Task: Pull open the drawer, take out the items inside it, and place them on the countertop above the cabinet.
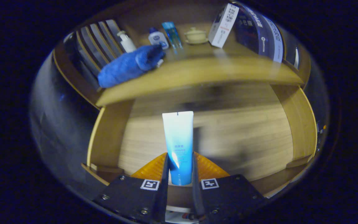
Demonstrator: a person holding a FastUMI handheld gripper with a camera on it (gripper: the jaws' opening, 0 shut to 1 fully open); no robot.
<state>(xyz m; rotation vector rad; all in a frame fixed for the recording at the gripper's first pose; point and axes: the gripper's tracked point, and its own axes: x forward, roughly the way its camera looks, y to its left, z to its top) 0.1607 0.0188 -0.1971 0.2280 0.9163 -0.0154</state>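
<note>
Tube (178, 140) clamped in claw (180, 165), above apparently open drawer (228, 137)

Tongs (180, 163) level, fingers clamped on a tube (178, 137).

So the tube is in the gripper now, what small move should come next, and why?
Probably lift the blue tube straight up. The gripper is shut on it over the open drawer, and the countertop above, where the blue towel and bottles stand, is its goal.
</note>
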